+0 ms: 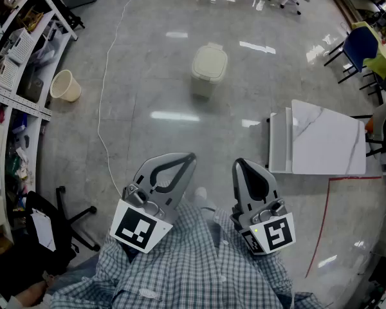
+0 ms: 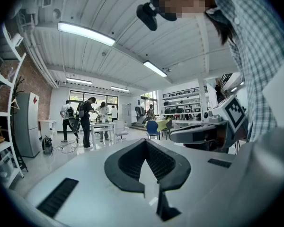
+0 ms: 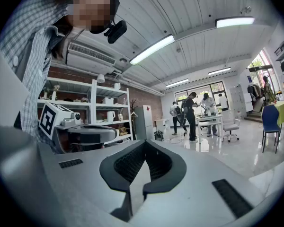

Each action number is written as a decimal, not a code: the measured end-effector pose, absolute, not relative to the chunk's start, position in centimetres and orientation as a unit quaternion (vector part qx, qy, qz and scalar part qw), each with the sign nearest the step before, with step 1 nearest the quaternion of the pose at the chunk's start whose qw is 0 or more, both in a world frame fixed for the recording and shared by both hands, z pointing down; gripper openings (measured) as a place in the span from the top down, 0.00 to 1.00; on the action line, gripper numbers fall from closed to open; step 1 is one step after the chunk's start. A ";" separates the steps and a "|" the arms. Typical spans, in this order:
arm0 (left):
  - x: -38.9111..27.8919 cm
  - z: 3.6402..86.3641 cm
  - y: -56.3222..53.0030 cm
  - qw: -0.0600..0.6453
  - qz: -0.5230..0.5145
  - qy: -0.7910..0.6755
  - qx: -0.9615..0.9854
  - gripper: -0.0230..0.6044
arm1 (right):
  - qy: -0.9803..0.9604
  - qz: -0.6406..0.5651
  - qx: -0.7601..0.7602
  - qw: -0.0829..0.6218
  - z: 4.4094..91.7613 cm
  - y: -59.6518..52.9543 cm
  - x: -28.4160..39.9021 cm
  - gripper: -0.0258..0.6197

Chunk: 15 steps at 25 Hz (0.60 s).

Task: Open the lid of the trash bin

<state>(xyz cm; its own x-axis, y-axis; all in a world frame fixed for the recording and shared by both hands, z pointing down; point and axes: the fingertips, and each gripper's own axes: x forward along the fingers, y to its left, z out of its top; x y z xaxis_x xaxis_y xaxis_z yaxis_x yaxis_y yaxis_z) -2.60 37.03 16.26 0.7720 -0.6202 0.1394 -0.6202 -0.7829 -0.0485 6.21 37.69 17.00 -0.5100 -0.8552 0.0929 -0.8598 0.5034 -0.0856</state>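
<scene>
The trash bin (image 1: pixel 209 69) stands alone on the glossy grey floor (image 1: pixel 148 147), well ahead of the person. It's cream, boxy and round-cornered, with the lid lying flat and closed. Close to the checked shirt (image 1: pixel 180 262), the left tongs (image 1: pixel 188 159) and right tongs (image 1: pixel 241 166) are both pressed together and empty. A white table (image 1: pixel 325 137) stands to the right and a beige bucket (image 1: pixel 65 85) to the left.

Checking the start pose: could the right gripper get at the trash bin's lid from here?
Probably not yet. The right gripper, jaws together and empty, sits close to the person's shirt, while the trash bin stands far ahead, lid closed. The floor between looks free; stepping closer should do.
</scene>
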 end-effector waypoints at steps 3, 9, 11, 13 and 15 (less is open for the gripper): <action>-2.5 16.4 36.9 -0.004 0.077 -0.327 0.942 0.96 | -0.867 0.060 0.495 0.019 16.9 37.4 6.1 0.93; -2.6 16.3 36.8 -0.013 0.079 -0.325 0.942 0.96 | -0.868 0.061 0.492 0.026 16.9 37.4 5.9 0.93; -2.8 16.4 36.7 -0.010 0.080 -0.326 0.942 0.96 | -0.868 0.062 0.492 0.026 16.9 37.3 5.8 0.93; -2.9 16.5 36.6 -0.006 0.082 -0.328 0.941 0.96 | -0.867 0.065 0.493 0.024 17.0 37.2 5.7 0.93; -3.2 16.6 36.6 -0.006 0.082 -0.329 0.941 0.96 | -0.865 0.074 0.496 0.019 17.1 37.2 5.7 0.93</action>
<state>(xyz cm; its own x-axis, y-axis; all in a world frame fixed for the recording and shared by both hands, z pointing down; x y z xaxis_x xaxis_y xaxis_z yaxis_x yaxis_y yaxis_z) -3.18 36.56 16.64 0.7704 -0.6195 0.1510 -0.6175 -0.7838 -0.0654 5.73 37.16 17.10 -0.5076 -0.8549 0.1069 -0.8606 0.4972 -0.1098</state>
